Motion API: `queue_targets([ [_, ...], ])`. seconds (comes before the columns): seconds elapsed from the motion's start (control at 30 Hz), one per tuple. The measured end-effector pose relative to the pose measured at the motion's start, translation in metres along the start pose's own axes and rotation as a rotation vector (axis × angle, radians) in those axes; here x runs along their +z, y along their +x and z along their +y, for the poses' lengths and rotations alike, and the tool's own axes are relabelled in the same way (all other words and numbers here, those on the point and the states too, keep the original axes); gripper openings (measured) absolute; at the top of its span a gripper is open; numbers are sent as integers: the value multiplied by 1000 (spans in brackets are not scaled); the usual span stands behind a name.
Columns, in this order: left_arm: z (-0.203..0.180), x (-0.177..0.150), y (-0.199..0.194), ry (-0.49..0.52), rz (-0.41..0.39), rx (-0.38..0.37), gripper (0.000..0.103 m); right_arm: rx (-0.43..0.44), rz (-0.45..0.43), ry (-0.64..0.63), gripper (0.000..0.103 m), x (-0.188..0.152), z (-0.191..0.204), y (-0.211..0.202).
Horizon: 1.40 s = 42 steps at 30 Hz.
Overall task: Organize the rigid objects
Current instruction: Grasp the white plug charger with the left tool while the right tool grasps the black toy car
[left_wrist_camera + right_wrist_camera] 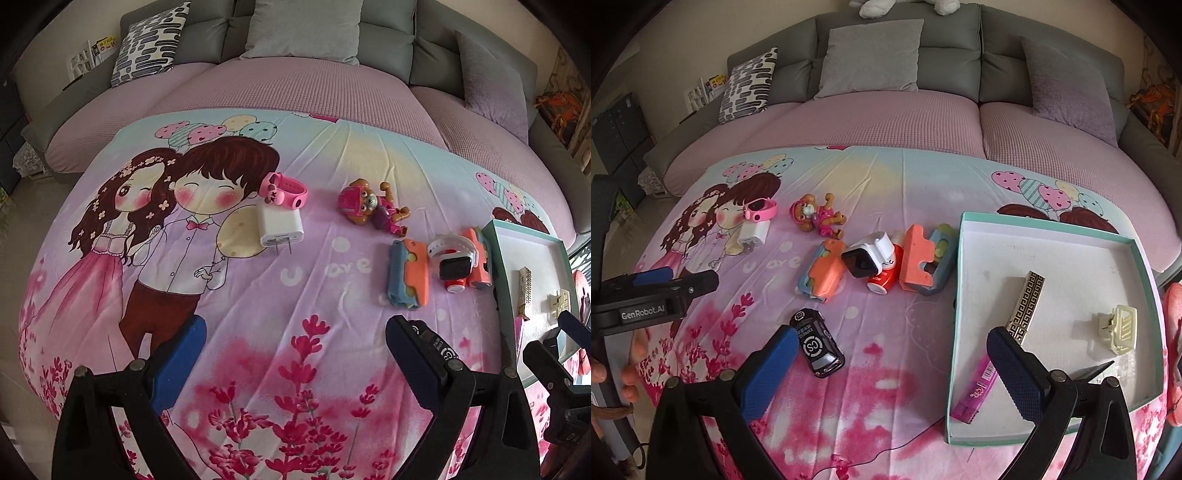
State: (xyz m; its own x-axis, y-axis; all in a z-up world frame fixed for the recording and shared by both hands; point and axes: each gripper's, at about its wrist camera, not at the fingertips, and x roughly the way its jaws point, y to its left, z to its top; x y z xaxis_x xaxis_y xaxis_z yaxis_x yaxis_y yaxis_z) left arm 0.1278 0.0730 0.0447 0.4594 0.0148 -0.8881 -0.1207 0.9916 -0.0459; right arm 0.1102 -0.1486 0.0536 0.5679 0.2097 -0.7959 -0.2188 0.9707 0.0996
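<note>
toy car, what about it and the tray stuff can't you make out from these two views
- Toy car: in the left wrist view only a sliver shows behind the left hand-held gripper's right finger; its lettering there is unreadable.
- Pink lighter: right wrist view, its upper end is hidden by the right hand-held gripper's finger.
- Tray: left wrist view, the image edge cuts off its right side.
- Red-and-white bottle: a white watch covers most of its label.

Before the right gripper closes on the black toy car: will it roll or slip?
Probably rolls: the toy car appears to sit on its wheels on the blanket, though soft fabric should damp that. Its glossy shell looks hard and rounded, so the pads may slip unless they close across its flat sides. It looks small and likely light. The right gripper is open, the car beside its left finger.
</note>
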Motion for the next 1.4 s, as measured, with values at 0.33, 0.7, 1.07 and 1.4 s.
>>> queue_targets([
  [0.33, 35, -1, 25, -47, 31, -13, 98, 24, 76, -67, 103, -9, 42, 42],
  [0.7, 47, -9, 48, -61, 71, -21, 98, 11, 140, -81, 103, -16, 52, 75],
  [1.07, 44, 0, 63, -54, 79, -21, 98, -15, 184, -66, 103, -24, 45, 97],
  [1.4, 26, 34, 73, -13, 24, -20, 98, -30, 162, -46, 103, -21, 38, 99],
])
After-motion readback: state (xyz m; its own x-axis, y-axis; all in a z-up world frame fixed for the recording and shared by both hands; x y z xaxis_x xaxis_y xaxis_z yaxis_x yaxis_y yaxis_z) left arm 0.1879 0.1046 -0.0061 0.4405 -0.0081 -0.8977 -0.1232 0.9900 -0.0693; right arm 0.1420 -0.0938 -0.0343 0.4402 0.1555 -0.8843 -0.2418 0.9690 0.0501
